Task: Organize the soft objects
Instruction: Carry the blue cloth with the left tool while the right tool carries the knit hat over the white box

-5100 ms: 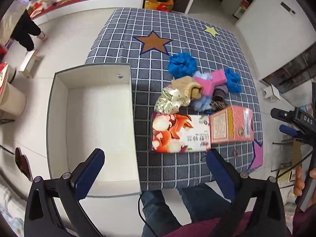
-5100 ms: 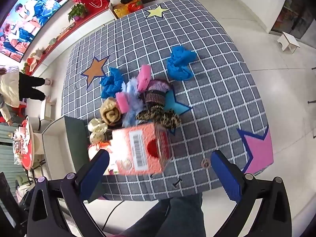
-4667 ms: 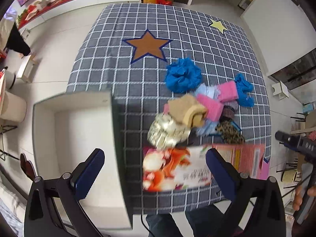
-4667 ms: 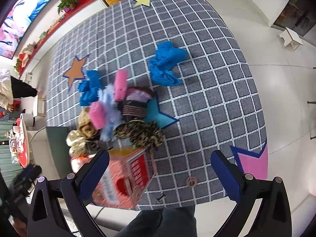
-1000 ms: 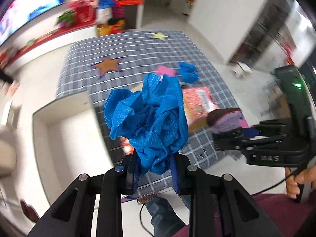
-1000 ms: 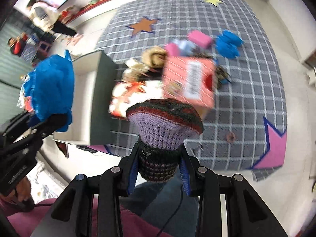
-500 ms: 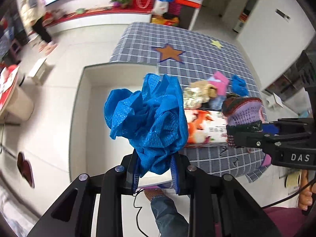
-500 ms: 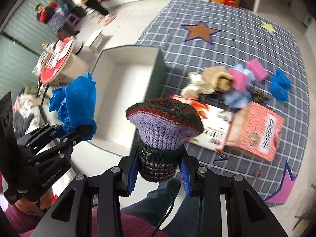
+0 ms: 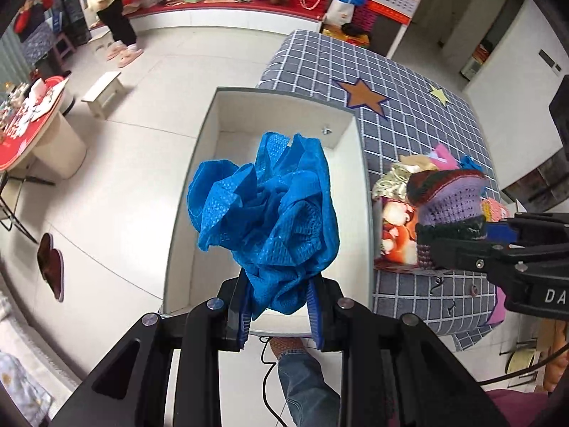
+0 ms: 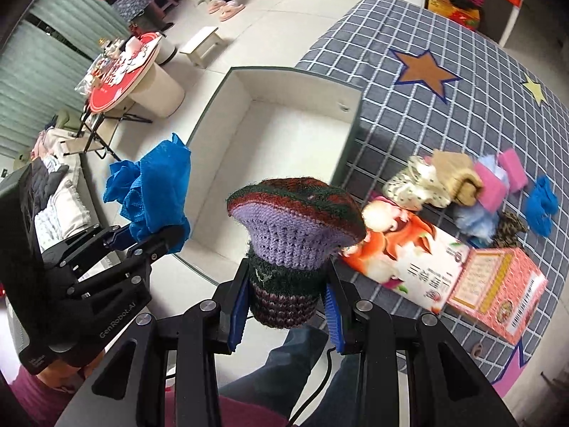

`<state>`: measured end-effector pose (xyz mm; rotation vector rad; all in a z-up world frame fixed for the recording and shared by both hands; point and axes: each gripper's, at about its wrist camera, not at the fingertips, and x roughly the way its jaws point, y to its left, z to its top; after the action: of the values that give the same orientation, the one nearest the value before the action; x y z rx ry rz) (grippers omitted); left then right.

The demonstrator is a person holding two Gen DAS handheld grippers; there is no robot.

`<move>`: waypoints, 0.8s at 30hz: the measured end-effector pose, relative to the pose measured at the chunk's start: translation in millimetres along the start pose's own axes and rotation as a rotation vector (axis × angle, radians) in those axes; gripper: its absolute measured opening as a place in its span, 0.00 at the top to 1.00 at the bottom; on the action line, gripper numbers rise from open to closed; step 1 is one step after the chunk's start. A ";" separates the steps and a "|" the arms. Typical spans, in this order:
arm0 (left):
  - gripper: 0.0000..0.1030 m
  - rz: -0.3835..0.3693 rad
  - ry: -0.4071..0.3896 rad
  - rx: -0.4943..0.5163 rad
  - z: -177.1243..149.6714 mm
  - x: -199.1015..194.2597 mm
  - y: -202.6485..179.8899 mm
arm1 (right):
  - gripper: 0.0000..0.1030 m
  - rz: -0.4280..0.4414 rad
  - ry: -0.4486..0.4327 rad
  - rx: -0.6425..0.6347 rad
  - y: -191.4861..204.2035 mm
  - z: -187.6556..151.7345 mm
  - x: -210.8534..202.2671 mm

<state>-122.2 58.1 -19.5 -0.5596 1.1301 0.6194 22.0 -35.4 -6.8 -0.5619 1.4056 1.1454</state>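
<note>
two tools, one blue cloth point(image 9: 265, 213), one knitted hat point(image 10: 295, 227)

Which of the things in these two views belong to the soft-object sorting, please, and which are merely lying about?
Part of the job:
- blue mesh cloth, in the left gripper
- knitted hat, in the right gripper
- white bin
- soft pile on the mat

Lying about:
- two cartons
- stool
- round table

Blue mesh cloth point(image 9: 270, 213), purple-and-maroon striped knit hat point(image 10: 295, 227), grey checked tablecloth point(image 10: 409, 114)
</note>
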 end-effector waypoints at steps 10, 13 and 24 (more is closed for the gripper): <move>0.72 0.003 0.035 -0.047 0.3 16.2 12.5 | 0.63 0.003 0.029 -0.052 20.4 21.1 19.6; 0.72 0.008 0.040 -0.053 0.3 18.8 15.7 | 0.63 0.008 0.035 -0.058 24.3 25.1 24.2; 0.72 0.028 0.076 -0.078 -0.5 35.7 19.8 | 0.63 0.016 0.053 -0.082 32.6 35.3 35.8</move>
<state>-125.8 77.8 -55.2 -0.6394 1.1908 0.6732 3.0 18.5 -24.6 -0.6444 1.4154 1.2127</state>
